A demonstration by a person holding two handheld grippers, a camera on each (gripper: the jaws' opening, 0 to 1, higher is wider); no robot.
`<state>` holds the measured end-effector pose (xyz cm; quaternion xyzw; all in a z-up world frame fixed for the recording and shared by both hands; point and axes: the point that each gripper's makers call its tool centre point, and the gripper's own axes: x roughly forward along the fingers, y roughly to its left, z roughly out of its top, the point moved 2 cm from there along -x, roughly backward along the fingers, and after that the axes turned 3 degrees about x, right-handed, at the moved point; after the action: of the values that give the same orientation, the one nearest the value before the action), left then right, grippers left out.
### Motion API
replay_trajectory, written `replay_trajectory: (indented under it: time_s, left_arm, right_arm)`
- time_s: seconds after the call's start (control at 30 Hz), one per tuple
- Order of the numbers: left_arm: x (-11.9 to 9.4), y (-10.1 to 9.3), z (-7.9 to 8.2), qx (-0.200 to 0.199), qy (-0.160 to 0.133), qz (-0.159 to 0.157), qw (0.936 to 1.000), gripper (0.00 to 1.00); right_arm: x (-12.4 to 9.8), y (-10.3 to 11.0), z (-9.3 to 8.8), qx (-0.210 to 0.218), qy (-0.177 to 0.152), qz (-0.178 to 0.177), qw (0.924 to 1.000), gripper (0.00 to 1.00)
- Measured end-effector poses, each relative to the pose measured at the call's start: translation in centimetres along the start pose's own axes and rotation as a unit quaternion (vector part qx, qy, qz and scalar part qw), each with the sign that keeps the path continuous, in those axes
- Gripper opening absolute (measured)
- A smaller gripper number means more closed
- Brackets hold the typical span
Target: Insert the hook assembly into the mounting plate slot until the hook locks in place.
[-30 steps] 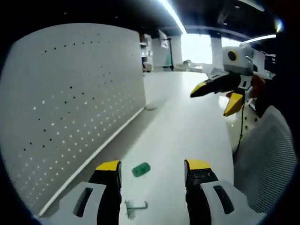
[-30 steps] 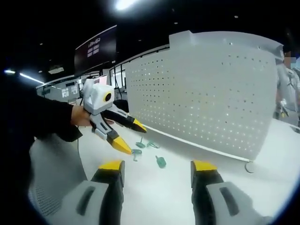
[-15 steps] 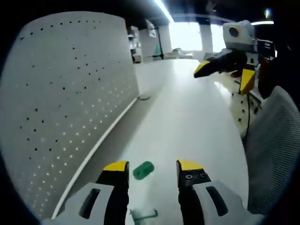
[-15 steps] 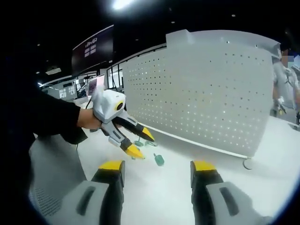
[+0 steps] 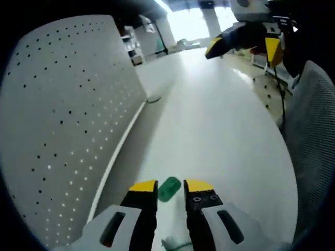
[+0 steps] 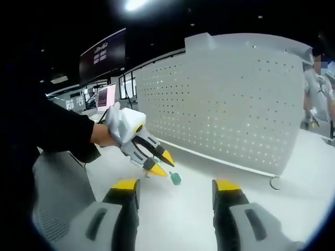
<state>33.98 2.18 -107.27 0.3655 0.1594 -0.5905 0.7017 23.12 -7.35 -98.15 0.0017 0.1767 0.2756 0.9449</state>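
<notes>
On a white worktop (image 5: 220, 130) beside a tall perforated mounting plate (image 6: 230, 104), the left tongs (image 5: 170, 184) reach down, jaws narrowly parted around a small green hook piece (image 5: 169, 189), not yet gripping it. The right tongs (image 6: 176, 184) wait wide open and empty. Pickup seems underway; next, close and lift.
</notes>
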Motion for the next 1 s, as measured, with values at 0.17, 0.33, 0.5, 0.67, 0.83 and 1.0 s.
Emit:
replay_trajectory:
  time_s: [0.17,0.33,0.5,0.67,0.83,1.0]
  left_arm:
    - [0.3,0.1,-0.3,0.007,0.009,-0.003,0.9999,0.18]
    - [0.6,0.0,-0.5,0.015,0.013,-0.005,0.9998,0.16]
    - [1.1,-0.3,-0.8,0.019,0.02,-0.011,0.9996,0.12]
    - [1.2,-0.4,-0.6,0.021,0.015,-0.011,0.9996,0.06]
    - [1.2,-0.6,-0.5,0.018,0.014,-0.012,0.9997,0.03]
    - [1.0,-0.8,-0.4,0.011,0.01,-0.011,0.9998,0.03]
  right_arm:
    - [-0.1,-0.1,0.0,0.0,0.0,-0.001,1.0,0.53]
    - [-0.2,-0.3,0.1,0.0,-0.001,-0.004,1.0,0.53]
    - [-0.3,-0.4,0.1,0.0,-0.001,-0.006,1.0,0.52]
    - [-0.3,-0.5,0.1,0.001,0.0,-0.008,1.0,0.52]
    - [-0.3,-0.4,0.0,0.001,0.0,-0.008,1.0,0.52]
    - [-0.2,-0.3,0.0,0.001,0.001,-0.006,1.0,0.52]
